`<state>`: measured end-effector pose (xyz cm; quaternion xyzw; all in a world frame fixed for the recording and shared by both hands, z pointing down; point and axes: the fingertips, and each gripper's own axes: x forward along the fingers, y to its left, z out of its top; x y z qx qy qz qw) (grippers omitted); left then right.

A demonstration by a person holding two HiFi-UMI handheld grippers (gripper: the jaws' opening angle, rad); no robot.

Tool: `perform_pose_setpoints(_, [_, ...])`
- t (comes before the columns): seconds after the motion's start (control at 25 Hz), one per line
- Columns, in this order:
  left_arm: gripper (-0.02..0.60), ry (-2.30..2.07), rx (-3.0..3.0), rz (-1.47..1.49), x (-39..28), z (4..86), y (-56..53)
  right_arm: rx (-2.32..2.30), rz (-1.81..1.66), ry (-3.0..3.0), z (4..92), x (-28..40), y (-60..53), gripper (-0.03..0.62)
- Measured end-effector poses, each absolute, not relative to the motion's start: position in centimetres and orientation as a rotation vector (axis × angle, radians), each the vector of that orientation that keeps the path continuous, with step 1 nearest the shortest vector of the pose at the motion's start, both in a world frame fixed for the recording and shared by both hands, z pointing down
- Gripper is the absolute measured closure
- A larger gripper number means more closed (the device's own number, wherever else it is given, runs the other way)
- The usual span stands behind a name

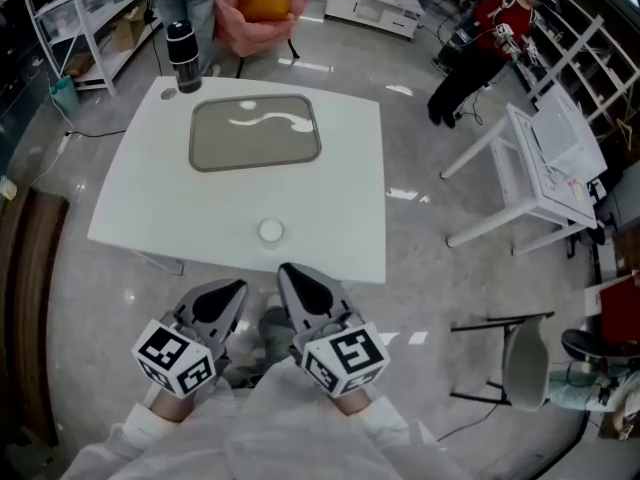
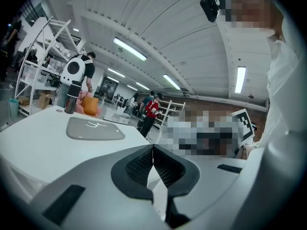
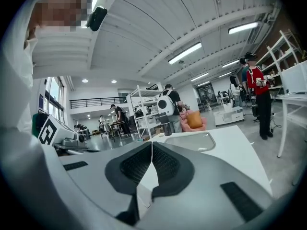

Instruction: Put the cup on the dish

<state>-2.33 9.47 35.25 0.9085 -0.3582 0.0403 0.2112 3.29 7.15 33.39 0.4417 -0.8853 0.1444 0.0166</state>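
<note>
Nothing done yet: dark lidded cup point(image 1: 183, 56) stands upright at the white table's point(image 1: 340, 198) far-left corner, just off the grey dish point(image 1: 220, 146); left gripper point(image 1: 236, 290) and right gripper point(image 1: 287, 271), jaws pressed together on nothing, sit short of the near edge, so grasp and placement both remain.

Landmark: the dish point(image 1: 255, 133), lying on the table point(image 1: 140, 198) toward its far side.

- Cup point(image 1: 183, 56): upright on the table, just beyond the dish's far-left corner, at the table's corner.
- Small round object point(image 1: 270, 231): on the table, nearer than the dish, close to the near edge.
- Left gripper point(image 1: 238, 290) and right gripper point(image 1: 285, 271): side by side, nearer than the dish, past the table's near edge.
</note>
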Motion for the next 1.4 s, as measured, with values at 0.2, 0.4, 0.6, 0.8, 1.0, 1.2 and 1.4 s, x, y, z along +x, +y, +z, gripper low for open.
perform_pose_setpoints(0.2, [0.572,-1.031,2.511,0.104,-1.2,35.2,4.4,1.304,0.427,-2.774,33.0,3.8,2.0,0.580])
perform_pose_setpoints(0.4, [0.572,-1.085,2.485,0.094,-1.0,35.3,-0.4,1.240,0.438,-2.792,33.3,4.2,-2.6,0.580])
perform_pose_setpoints(0.6, [0.572,-1.126,2.438,0.081,-1.1,35.9,-3.5,1.167,0.464,-2.798,34.0,4.4,-5.3,0.580])
perform_pose_setpoints(0.8, [0.572,-1.159,2.426,0.059,0.0,35.7,-5.9,1.095,0.458,-2.804,34.5,5.0,-7.4,0.580])
perform_pose_setpoints(1.0, [0.572,-1.166,2.424,0.068,0.3,36.1,-6.8,1.058,0.468,-2.810,35.3,4.4,-8.6,0.580])
perform_pose_setpoints(1.2, [0.572,-1.172,2.416,0.076,0.0,36.1,-7.5,1.043,0.465,-2.807,35.4,4.3,-9.0,0.580])
perform_pose_setpoints(1.4, [0.572,-1.151,2.426,0.088,-0.5,36.2,-7.7,1.078,0.468,-2.796,35.6,4.3,-9.6,0.580])
